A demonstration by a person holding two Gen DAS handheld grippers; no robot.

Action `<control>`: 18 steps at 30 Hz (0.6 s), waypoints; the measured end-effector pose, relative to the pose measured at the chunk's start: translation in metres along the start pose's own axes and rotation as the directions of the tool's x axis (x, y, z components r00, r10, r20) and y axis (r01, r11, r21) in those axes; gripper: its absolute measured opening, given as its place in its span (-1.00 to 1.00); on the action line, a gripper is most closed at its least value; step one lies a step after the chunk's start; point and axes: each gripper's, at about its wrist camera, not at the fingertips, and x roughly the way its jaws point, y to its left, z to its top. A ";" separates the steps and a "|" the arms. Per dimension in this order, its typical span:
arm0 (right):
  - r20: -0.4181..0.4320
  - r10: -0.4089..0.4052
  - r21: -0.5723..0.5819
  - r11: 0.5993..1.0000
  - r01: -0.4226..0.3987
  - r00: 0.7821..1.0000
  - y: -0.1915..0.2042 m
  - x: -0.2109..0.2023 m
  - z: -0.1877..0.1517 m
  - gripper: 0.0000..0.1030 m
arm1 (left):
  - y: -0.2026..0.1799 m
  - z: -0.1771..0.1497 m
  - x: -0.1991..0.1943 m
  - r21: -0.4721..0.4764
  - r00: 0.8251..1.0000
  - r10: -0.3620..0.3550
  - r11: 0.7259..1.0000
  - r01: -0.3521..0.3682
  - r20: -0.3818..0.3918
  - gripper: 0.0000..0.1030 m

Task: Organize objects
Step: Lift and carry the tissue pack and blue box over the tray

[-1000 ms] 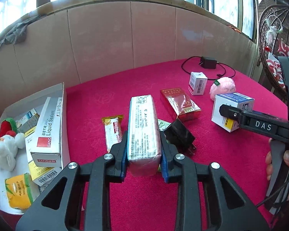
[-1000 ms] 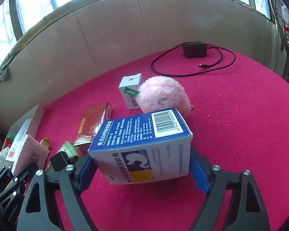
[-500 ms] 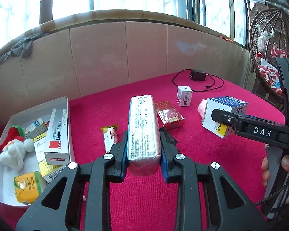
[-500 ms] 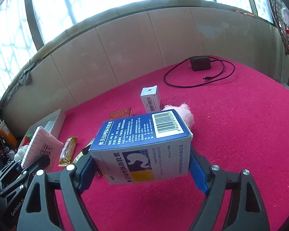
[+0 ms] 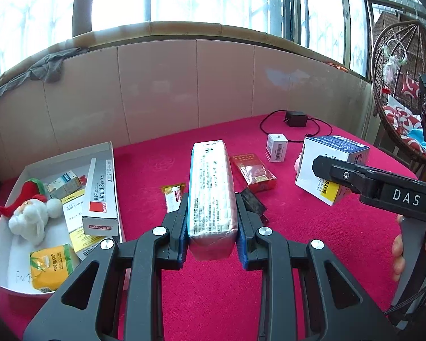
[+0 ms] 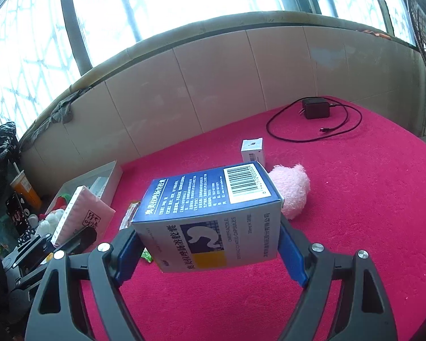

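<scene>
Two items in hand, both clear of the red cloth (image 5: 312,255). Left gripper (image 5: 211,244): pads pinching a long tissue pack (image 5: 211,190) by its narrow sides, near end, so the length juts forward. Right gripper (image 6: 210,253): jaws wide, clamped across a blue-and-white medicine box (image 6: 213,216). White tray (image 5: 110,149) at left already holds sorted goods, likely their destination. Snack bar (image 5: 173,197), red carton (image 5: 254,172), small white box (image 5: 277,147), pink plush (image 6: 292,190) and charger (image 6: 315,108) lie loose, unsorted.
</scene>
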 end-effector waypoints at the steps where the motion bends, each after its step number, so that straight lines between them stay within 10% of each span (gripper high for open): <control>1: 0.003 0.005 -0.007 1.000 -0.005 1.000 0.003 -0.001 0.000 0.62 | 0.001 0.000 -0.001 -0.002 1.000 0.002 1.000 -0.002 0.003 -0.49; 18: 0.007 0.040 -0.077 0.996 -0.040 0.999 0.033 -0.007 0.000 0.62 | 0.025 0.002 -0.021 -0.071 0.998 0.030 0.997 -0.026 0.050 -0.49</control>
